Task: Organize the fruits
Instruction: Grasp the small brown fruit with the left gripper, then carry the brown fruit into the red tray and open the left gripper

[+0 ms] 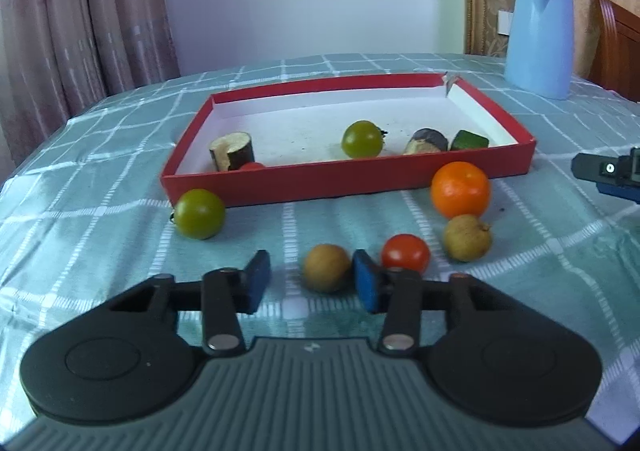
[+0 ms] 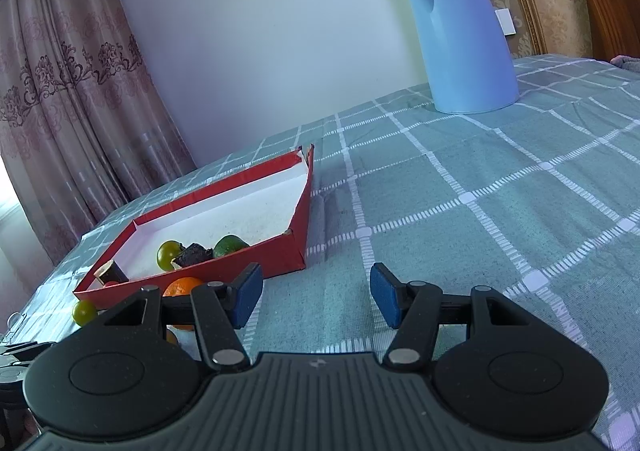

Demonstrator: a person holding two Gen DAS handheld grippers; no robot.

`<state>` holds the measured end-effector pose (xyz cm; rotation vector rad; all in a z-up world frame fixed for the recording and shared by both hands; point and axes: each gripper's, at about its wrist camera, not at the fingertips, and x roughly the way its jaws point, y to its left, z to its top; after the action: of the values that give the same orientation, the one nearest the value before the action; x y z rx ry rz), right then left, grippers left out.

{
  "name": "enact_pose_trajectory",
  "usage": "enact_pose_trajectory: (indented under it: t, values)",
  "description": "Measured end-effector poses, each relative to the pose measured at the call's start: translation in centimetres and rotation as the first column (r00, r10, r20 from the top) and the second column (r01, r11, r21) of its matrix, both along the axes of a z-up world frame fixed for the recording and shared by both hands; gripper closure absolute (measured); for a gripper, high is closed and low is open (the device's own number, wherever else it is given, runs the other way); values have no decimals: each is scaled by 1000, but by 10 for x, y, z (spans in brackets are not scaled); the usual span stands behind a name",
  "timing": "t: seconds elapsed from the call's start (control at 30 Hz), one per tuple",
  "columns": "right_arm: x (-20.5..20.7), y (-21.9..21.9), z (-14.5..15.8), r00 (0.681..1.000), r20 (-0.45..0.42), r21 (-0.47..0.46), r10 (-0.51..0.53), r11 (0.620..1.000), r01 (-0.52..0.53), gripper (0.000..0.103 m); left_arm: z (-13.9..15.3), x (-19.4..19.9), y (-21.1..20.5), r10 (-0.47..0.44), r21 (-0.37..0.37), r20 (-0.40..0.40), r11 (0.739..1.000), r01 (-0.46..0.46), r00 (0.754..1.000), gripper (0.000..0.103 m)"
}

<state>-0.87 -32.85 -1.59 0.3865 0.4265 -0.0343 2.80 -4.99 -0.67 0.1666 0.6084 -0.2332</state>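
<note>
Both wrist views look low across the table, sharing the red tray (image 1: 256, 193) (image 2: 296, 247).

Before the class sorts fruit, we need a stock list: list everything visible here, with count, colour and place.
box: 1, red, white inside, mid-table
green tomatoes: 2; one in the box, one on the cloth by its front left corner
dark-skinned chunks: 2, pale flesh, in the box; second
green chunk: 1, box's front right corner
small red fruit: 1, in the box, mostly hidden
orange: 1, on the cloth before the box
red tomato: 1, on the cloth
brown fruits: 2, on the cloth; second
kettle: 1, pale blue, far right
tablecloth: 1, teal, white checks
curtain: pink, left
left gripper: black, blue pads, open around a brown fruit
right gripper: same colours, open, nothing between
</note>
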Motion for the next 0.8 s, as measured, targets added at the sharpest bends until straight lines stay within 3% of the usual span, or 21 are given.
enact_pose_trajectory:
  t: [0.1,0.3,0.5,0.8]
  values:
    - [0,-1,0,1000,4,2,-1,1000,1,45,2,-3,-3,-2,5,0,1000,2,1000,80]
    - [-2,-2,-1,1000,12,10,-1,1000,1,44,20,4,-10,6,17,52,1000,-6,999,80]
    - [-3,-3,-1,1000,16,22,-3,1000,3,45,38,51,-25,29,26,63,999,-31,998,80]
    - [-4,-6,-1,1000,16,47,2,999,-3,44,25,98,-35,65,19,29,998,-66,997,79]
